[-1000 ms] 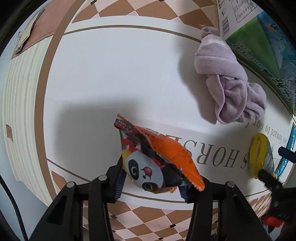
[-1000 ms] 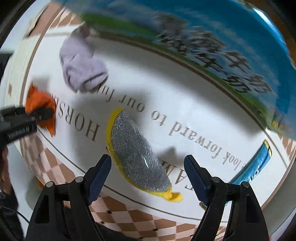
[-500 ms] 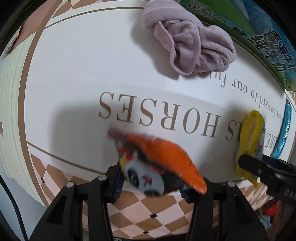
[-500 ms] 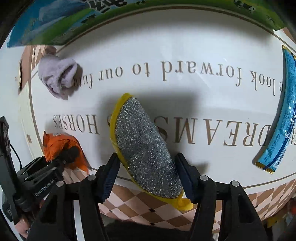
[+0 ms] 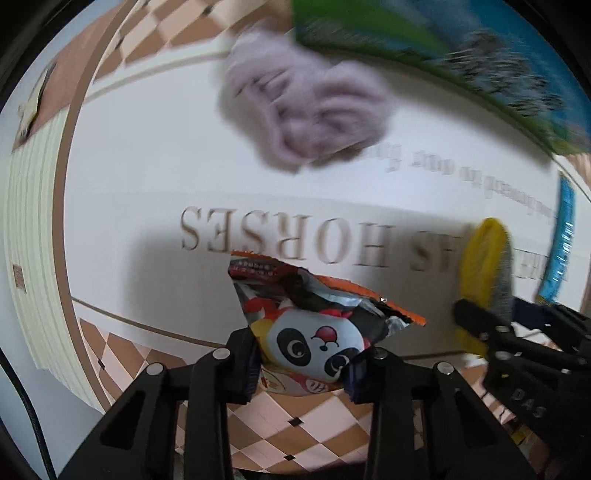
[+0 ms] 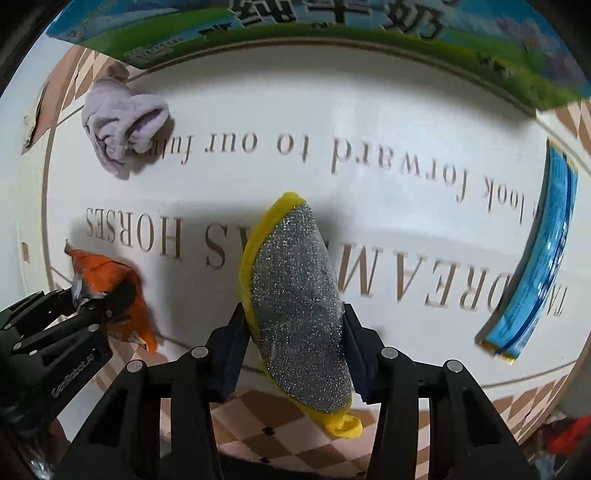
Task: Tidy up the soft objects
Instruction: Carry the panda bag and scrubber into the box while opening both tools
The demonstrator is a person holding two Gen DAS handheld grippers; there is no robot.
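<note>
My left gripper [image 5: 304, 354] is shut on an orange snack bag with a panda face [image 5: 314, 328] and holds it above the white tablecloth [image 5: 147, 177]. My right gripper [image 6: 295, 332] is shut on a yellow and silver scouring sponge [image 6: 295, 291] and holds it above the cloth. The sponge [image 5: 484, 266] and the right gripper's fingers [image 5: 480, 317] show at the right of the left wrist view. The snack bag [image 6: 110, 280] shows at the left of the right wrist view. A crumpled lilac towel [image 6: 122, 122] lies at the far left of the cloth; it is blurred in the left wrist view [image 5: 314, 118].
A large blue and green printed box [image 6: 332, 22] stands along the far side of the cloth. A long blue packet [image 6: 535, 266] lies at the right. The near table edge has a brown checked border [image 6: 266, 424].
My right gripper has closed on the sponge and lifted it. My left gripper has moved with the snack bag, and the towel now sits nearer the middle of its view.
</note>
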